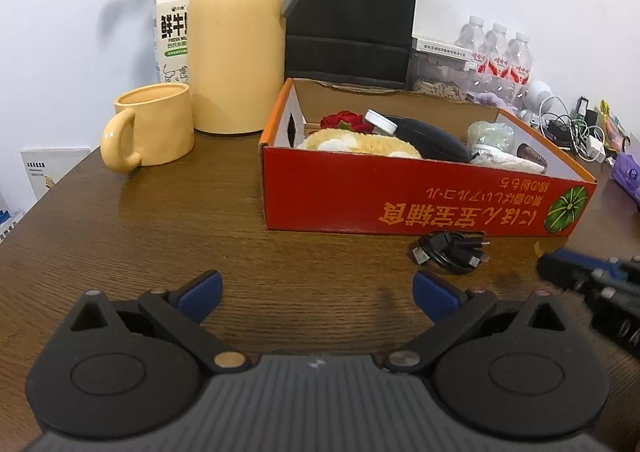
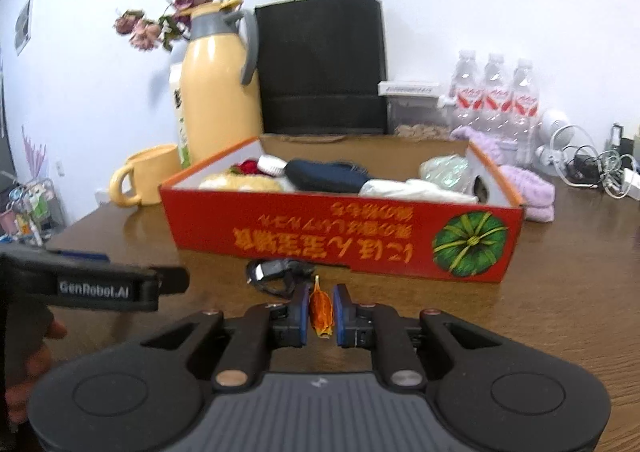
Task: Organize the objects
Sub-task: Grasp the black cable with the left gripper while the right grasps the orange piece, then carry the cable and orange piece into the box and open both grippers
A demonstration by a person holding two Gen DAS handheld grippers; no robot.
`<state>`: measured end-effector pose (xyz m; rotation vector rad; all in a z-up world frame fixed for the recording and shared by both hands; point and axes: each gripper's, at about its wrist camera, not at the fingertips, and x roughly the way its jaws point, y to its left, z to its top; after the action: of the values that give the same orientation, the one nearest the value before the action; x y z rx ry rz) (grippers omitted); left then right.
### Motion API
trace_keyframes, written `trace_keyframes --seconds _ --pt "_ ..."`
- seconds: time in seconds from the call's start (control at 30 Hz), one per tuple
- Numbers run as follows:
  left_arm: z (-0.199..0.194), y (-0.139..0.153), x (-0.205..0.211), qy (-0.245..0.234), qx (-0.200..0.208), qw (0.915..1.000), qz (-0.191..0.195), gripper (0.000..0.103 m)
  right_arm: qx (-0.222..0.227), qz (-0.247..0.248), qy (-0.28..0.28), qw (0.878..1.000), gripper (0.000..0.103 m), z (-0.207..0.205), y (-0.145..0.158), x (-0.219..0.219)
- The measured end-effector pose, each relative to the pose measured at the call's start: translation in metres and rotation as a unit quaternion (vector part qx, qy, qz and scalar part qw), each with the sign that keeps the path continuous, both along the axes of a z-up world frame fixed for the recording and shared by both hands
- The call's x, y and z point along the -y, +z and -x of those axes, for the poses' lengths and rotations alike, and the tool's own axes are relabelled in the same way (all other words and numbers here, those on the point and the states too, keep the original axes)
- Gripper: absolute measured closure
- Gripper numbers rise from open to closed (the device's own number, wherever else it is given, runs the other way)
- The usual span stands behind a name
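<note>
A red cardboard box (image 1: pixel 420 195) (image 2: pixel 304 236) sits on the wooden table, holding a yellow knitted piece, a red flower, a dark pouch and pale wrapped items. In front of it lies a coiled black cable (image 1: pixel 448 248) (image 2: pixel 276 272). My right gripper (image 2: pixel 321 310) is shut on a small orange wrapped object (image 2: pixel 320 312), just above the table short of the box. My left gripper (image 1: pixel 318 294) stands open over bare table, nothing between its fingers. The right gripper shows blurred at the right edge (image 1: pixel 592 276) of the left wrist view.
A yellow mug (image 1: pixel 148 127) and a tall yellow thermos (image 1: pixel 238 39) stand left of the box. Behind are a milk carton, a black paper bag (image 1: pixel 352 7), water bottles (image 1: pixel 496 51) and tangled cables. A purple cloth (image 2: pixel 524 187) lies right of the box.
</note>
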<state>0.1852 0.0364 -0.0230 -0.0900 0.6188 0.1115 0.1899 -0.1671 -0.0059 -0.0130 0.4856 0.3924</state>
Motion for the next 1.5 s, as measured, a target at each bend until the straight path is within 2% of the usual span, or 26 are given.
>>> trace_keyframes --seconds 0.17,0.37,0.77,0.83,1.0,1.07,1.13,1.27,1.3,1.5 --pt "-0.005 -0.001 0.013 -0.037 0.001 0.9993 0.011 0.000 0.014 -0.003 -0.021 1.000 0.091 -0.005 0.003 0.019" --pt "-0.027 -0.005 0.045 -0.065 -0.012 0.9978 0.006 0.000 0.021 -0.003 -0.040 0.999 0.091 -0.013 0.004 0.044" --pt "-0.077 -0.017 0.082 -0.045 -0.045 0.9978 -0.020 0.000 0.017 -0.003 -0.036 0.999 0.091 -0.021 0.003 0.066" --pt "-0.081 -0.020 0.085 -0.036 -0.045 0.9979 -0.030 0.000 0.018 -0.002 -0.034 0.999 0.091 -0.020 0.002 0.065" --pt "-0.084 -0.021 0.083 -0.026 -0.047 0.9982 -0.026 0.000 0.015 0.002 -0.033 0.999 0.091 -0.020 0.001 0.063" --pt "-0.081 -0.019 0.083 -0.029 -0.041 0.9984 -0.026 0.011 0.015 0.002 -0.033 0.999 0.091 -0.020 0.001 0.063" --pt "-0.077 -0.016 0.084 -0.031 -0.030 0.9987 -0.026 0.041 0.017 0.003 -0.033 0.999 0.091 -0.019 0.001 0.063" --pt "-0.072 -0.013 0.082 -0.039 -0.020 0.9990 -0.004 0.046 0.019 0.003 -0.033 0.999 0.091 -0.019 0.001 0.063" --pt "-0.070 -0.011 0.082 -0.040 -0.014 0.9991 -0.003 0.050 0.019 0.003 -0.033 0.999 0.091 -0.018 0.001 0.063" --pt "-0.052 -0.001 0.085 -0.055 0.009 0.9984 -0.003 0.052 0.031 0.006 -0.034 0.999 0.091 -0.016 0.002 0.061"
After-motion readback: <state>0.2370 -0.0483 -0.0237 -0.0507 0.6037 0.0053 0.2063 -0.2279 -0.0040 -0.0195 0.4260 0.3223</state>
